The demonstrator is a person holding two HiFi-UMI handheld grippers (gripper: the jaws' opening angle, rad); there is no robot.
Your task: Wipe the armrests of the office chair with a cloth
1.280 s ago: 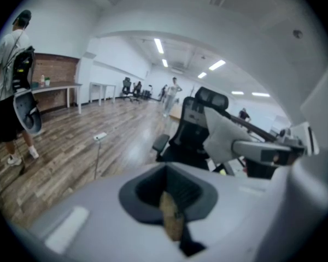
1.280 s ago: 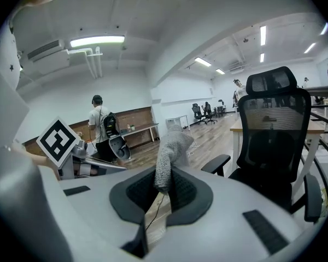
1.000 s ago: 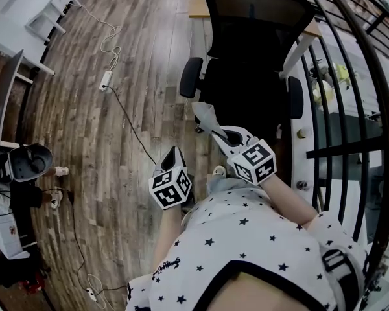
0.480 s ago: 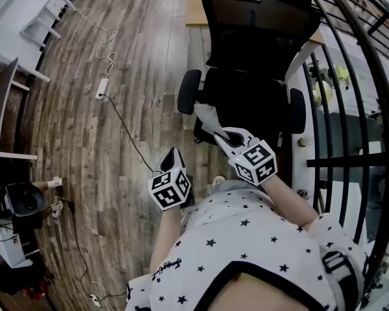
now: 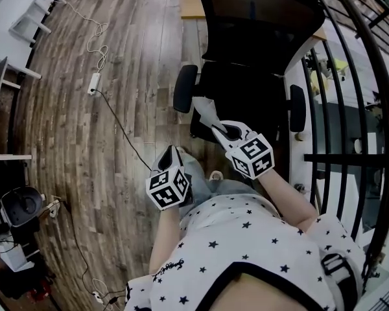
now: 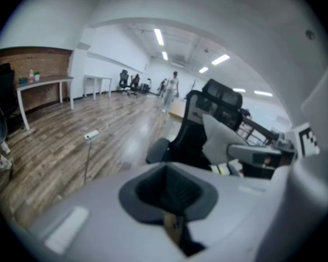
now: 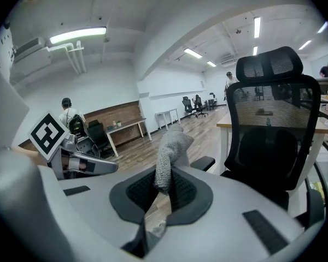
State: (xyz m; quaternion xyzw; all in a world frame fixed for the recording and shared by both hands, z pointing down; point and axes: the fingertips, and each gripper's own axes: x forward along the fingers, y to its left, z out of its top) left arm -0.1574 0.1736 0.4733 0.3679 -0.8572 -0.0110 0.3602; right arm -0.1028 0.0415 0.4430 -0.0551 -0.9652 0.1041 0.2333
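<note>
Right gripper view shows the right gripper [image 7: 163, 187] closed on the lower end of a grey knitted cloth [image 7: 168, 149]. The rest of the cloth stands up loose above the jaws. The left gripper [image 6: 168, 192] has its jaws almost together w/ nothing between them, and it hangs lower, to the left of the right one.

The black mesh office chair [image 5: 259, 37] is just ahead of both grippers. Its black padded armrest [image 5: 185, 88] is ahead-left of the right gripper and is not touched yet. The other armrest [image 5: 297, 107] is to the right of that gripper.

Risks, as I judge: the cloth is pinched at one end only, so when dragged over the pad it can fold up or slip out of the jaws, esp. if pressed hard. The chair prob. rolls or turns when pushed from one side, and then the wipe misses. The free left gripper could steady it.

Around: a black metal railing [image 5: 350, 154] stands very near the other armrest, right of the right gripper, so there is little room and the gripper may knock it. On the brown wooden floor [image 5: 129, 57] a white power strip [image 5: 93, 81] w/ cable lies well left of the left gripper, not in the way. Beyond the chair is a wooden desk [image 5: 193, 2].
</note>
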